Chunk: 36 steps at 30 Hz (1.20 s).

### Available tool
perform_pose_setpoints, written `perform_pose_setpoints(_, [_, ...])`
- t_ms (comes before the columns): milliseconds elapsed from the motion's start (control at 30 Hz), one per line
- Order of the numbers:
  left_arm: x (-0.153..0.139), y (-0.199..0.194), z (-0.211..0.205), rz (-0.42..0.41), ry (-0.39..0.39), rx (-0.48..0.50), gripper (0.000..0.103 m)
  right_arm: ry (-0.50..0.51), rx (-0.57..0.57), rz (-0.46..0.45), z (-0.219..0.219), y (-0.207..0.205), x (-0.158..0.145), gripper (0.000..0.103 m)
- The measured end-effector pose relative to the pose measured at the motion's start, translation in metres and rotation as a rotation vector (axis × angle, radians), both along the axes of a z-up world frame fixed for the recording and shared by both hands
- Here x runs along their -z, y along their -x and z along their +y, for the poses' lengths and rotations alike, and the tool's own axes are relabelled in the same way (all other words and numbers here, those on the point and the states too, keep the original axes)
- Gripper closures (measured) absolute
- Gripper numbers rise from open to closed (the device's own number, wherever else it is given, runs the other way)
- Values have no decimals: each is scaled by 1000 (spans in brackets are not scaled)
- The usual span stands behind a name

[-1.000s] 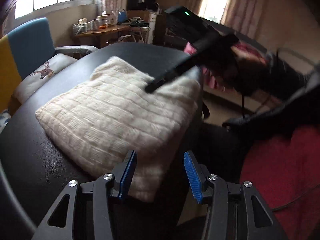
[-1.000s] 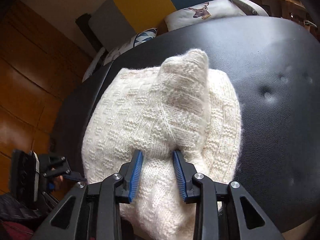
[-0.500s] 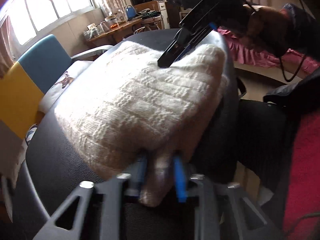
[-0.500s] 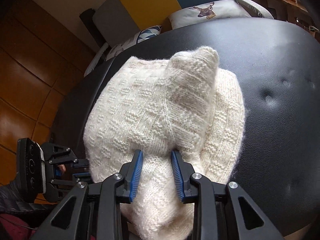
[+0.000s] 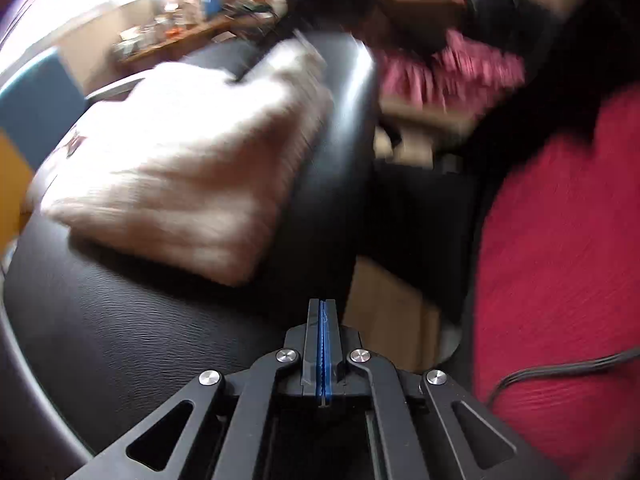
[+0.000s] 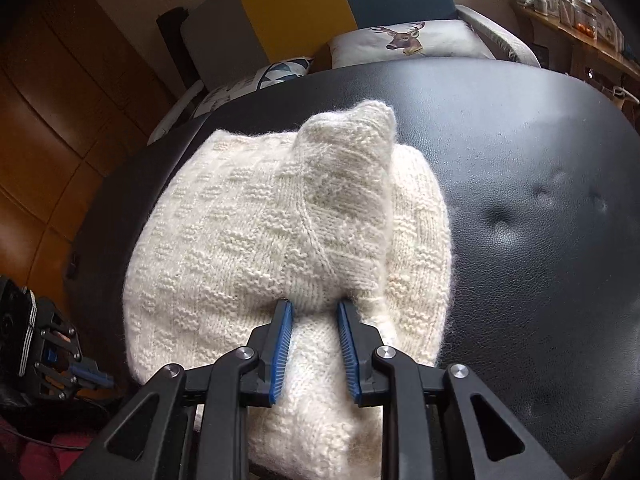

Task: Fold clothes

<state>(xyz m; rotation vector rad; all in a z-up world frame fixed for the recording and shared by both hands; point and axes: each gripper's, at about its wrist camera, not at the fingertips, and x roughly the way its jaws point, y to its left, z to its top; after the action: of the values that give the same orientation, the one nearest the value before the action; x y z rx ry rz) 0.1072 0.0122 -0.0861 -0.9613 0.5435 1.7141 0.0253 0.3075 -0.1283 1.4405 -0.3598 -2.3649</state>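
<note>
The left gripper (image 5: 322,320) is hovering over the near edge of the black table (image 5: 132,336), its blue pads (image 5: 319,344) clenched flat together with nothing between them; the jaws have just been closing, and no knit is caught in them, so the corner it was after is probably missed. In the blurred left wrist view the sweater (image 5: 180,168) is lying just beyond it, apart from the pads.

Further right, the right gripper (image 6: 314,340) is pinching a raised ridge of the sweater (image 6: 280,240), both pads pressing into the wool, likely to lift that layer and carry it over as a fold.

The sweater is cream, thick and fuzzy, knitted in basket-weave blocks, already folded into a compact bundle on the table (image 6: 540,220), one peak standing up behind the grip.
</note>
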Motion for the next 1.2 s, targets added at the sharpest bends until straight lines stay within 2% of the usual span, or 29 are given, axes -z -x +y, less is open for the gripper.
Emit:
perform_pose_setpoints(100, [-19, 40, -14, -54, -132, -146, 103, 41, 18, -2, 4, -4, -5, 79])
perform_pose_setpoints(167, [-26, 66, -13, -77, -209, -227, 103, 113, 41, 9, 13, -11, -12, 78])
perform_pose_setpoints(200, [-29, 79, -12, -88, -247, -266, 103, 150, 53, 15, 17, -14, -16, 72])
perform_pose_setpoints(267, [-31, 102, 0, -97, -289, -302, 103, 229, 68, 15, 28, -24, -23, 70])
perform_pose_setpoints(333, [-31, 119, 12, -79, -303, -317, 103, 284, 72, 20, 39, -39, -31, 66])
perform_pose_setpoints(433, [-21, 132, 33, -71, -266, -305, 103, 273, 52, 19, 44, -49, -33, 58])
perform_pose_setpoints(567, [-18, 142, 45, -88, -284, -300, 103, 297, -17, 14, 38, -52, -28, 56])
perform_pose_setpoints(633, [-18, 146, 59, -87, -291, -306, 102, 302, -70, -11, 24, -39, -21, 56])
perform_pose_setpoints(800, [-19, 162, 78, -78, -286, -305, 96, 532, -285, -92, -5, -9, -7, 54])
perform_pose_setpoints(833, [-18, 164, 81, -78, -283, -307, 95, 523, -319, -119, -8, -8, -3, 57])
perform_pose_setpoints(867, [-15, 166, 84, -85, -274, -299, 89, 501, -318, -151, -5, -12, 4, 58])
perform_pose_setpoints(900, [-11, 166, 87, -94, -259, -294, 87, 477, -310, -183, -1, -17, 10, 64])
perform_pose_setpoints(933, [-5, 166, 89, -111, -247, -290, 87, 454, -302, -215, 3, -22, 17, 83])
perform_pose_setpoints(1000, [4, 163, 87, -151, -256, -285, 87, 407, -287, -280, 12, -32, 31, 83])
perform_pose_setpoints(1067, [7, 159, 85, -180, -274, -266, 87, 399, -276, -273, 14, -43, 27, 82])
perform_pose_setpoints(1100, [6, 155, 85, -175, -271, -253, 87, 405, -260, -268, 17, -46, 22, 77])
perform_pose_setpoints(1133, [5, 151, 86, -166, -265, -239, 87, 413, -231, -243, 23, -47, 14, 70])
perform_pose_setpoints(1200, [0, 147, 89, -141, -249, -234, 87, 432, -165, -157, 38, -45, -6, 66])
